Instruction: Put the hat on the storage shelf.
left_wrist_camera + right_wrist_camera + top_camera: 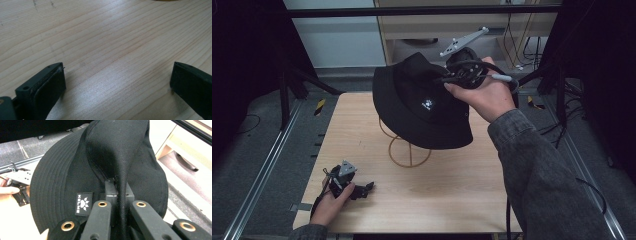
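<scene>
A black bucket hat [419, 102] with a small white logo patch [83, 203] hangs above the table, over a gold wire hat stand [408, 150]. My right gripper [447, 77] is shut on a pinched fold of the hat's crown [121, 182], and the fabric runs up between its two black fingers [111, 188]. The stand's top is hidden under the hat. My left gripper [369, 186] rests low on the wooden table [447, 190] at the front left. It stands open, with bare wood between its pads [51, 82].
Metal rails [267, 165] run along both sides of the table. Black tripod legs [307, 80] and cables [562, 125] stand on the grey floor. A pale cabinet [447, 25] is behind the table. Bare wood lies in front of the stand.
</scene>
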`<action>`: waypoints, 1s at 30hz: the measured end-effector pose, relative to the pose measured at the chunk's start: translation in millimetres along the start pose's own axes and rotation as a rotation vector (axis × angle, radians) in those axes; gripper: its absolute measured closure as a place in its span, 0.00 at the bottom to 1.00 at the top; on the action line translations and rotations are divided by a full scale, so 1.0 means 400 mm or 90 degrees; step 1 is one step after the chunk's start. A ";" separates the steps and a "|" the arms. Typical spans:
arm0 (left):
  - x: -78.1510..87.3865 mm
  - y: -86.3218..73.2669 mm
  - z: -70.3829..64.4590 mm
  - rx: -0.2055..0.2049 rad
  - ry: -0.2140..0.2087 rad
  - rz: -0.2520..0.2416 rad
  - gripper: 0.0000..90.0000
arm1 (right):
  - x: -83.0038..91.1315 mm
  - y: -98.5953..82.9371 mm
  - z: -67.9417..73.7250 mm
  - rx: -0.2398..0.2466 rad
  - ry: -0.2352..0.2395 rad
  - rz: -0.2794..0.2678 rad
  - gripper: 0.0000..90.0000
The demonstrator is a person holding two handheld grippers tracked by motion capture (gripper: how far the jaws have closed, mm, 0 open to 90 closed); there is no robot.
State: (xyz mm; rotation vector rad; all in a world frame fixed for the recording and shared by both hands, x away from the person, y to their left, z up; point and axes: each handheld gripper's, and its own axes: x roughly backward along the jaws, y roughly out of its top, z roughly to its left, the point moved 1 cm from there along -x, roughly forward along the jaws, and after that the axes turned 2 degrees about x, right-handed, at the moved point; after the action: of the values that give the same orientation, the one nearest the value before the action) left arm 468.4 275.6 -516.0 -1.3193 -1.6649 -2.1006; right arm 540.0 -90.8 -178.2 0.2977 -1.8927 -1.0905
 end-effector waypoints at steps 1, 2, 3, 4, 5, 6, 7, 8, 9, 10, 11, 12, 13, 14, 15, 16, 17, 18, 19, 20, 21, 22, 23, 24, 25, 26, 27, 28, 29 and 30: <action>0.000 0.000 0.000 0.000 0.000 0.000 0.00 | -0.001 0.003 0.000 0.000 0.000 0.002 0.99; 0.000 0.000 0.000 0.000 0.000 0.000 0.00 | -0.003 0.007 0.001 0.000 -0.001 0.003 0.99; 0.000 0.000 0.000 0.000 0.000 0.000 0.00 | -0.005 0.011 0.001 0.001 0.000 0.005 0.99; 0.000 0.000 0.000 0.000 0.000 0.000 0.00 | -0.008 0.015 0.002 0.002 0.001 0.005 0.99; 0.000 0.000 0.000 0.000 0.000 0.000 0.00 | -0.012 0.018 0.002 0.004 0.002 0.007 0.99; 0.000 0.000 0.000 0.000 0.000 0.000 0.00 | -0.017 0.022 0.001 0.006 0.002 0.009 0.99; 0.000 0.000 0.000 0.000 0.000 0.000 0.00 | -0.023 0.026 0.002 0.005 0.005 0.011 0.99; 0.000 0.000 0.000 0.000 0.000 0.000 0.00 | -0.029 0.029 0.003 0.004 0.006 0.014 0.99; 0.000 0.000 0.000 0.000 0.000 0.000 0.00 | -0.034 0.033 0.005 0.006 0.006 0.017 0.99; 0.000 0.000 0.000 0.000 0.000 0.000 0.00 | -0.040 0.035 0.006 0.011 0.007 0.021 0.99; 0.000 0.000 0.000 0.000 0.000 0.000 0.00 | -0.045 0.038 0.007 0.013 0.007 0.026 0.99; 0.000 0.000 0.000 0.000 0.000 0.000 0.00 | -0.050 0.040 0.008 0.014 0.010 0.030 0.98; 0.000 0.000 0.000 0.000 0.000 0.000 0.00 | -0.054 0.043 0.010 0.013 0.009 0.031 0.98; 0.000 0.000 0.000 0.000 0.000 0.000 0.00 | -0.058 0.044 0.011 0.013 0.010 0.031 0.98; 0.000 0.000 0.000 0.000 0.000 0.000 0.00 | -0.062 0.046 0.011 0.014 0.010 0.033 0.98; 0.000 0.000 0.000 0.000 0.000 0.000 0.00 | -0.064 0.047 0.013 0.013 0.012 0.034 0.98; 0.000 0.000 0.000 0.000 0.000 0.000 0.00 | -0.068 0.048 0.014 0.014 0.013 0.034 0.98; 0.000 0.000 0.000 0.000 0.000 0.000 0.00 | -0.071 0.048 0.014 0.015 0.016 0.034 0.98; 0.000 0.000 0.000 0.000 -0.001 0.000 0.00 | -0.074 0.049 0.014 0.015 0.017 0.036 0.98; 0.000 0.000 0.000 0.000 0.000 0.000 0.00 | -0.078 0.051 0.015 0.014 0.018 0.035 0.98; 0.000 0.000 0.000 0.000 0.000 0.000 0.00 | -0.081 0.052 0.015 0.014 0.020 0.036 0.98; 0.000 0.000 0.000 0.000 0.000 0.000 0.00 | -0.086 0.053 0.017 0.015 0.020 0.037 0.98; 0.000 0.000 0.000 0.000 0.000 0.000 0.00 | -0.089 0.055 0.019 0.016 0.022 0.040 0.98; 0.000 0.000 0.000 0.000 0.000 0.000 0.00 | -0.093 0.056 0.021 0.019 0.024 0.041 0.98; 0.000 0.000 0.000 0.000 0.000 0.000 0.00 | -0.095 0.058 0.024 0.021 0.024 0.044 0.98; 0.000 0.000 0.000 0.000 -0.001 0.001 0.00 | -0.099 0.059 0.027 0.023 0.027 0.043 0.98; 0.000 0.000 0.000 0.000 0.000 0.000 0.00 | -0.101 0.060 0.030 0.025 0.028 0.044 0.98; 0.000 0.000 0.000 0.000 0.000 0.000 0.00 | -0.103 0.061 0.032 0.027 0.029 0.046 0.98; 0.000 0.000 0.000 0.000 0.000 0.000 0.00 | -0.104 0.061 0.033 0.028 0.031 0.045 0.98; 0.000 0.000 0.000 0.000 0.000 0.000 0.00 | -0.105 0.061 0.034 0.028 0.031 0.045 0.98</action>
State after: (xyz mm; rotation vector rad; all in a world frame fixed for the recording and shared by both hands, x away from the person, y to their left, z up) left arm 468.5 275.6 -515.9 -1.3202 -1.6638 -2.1010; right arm 558.0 -44.1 -186.5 0.2778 -1.8711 -0.9872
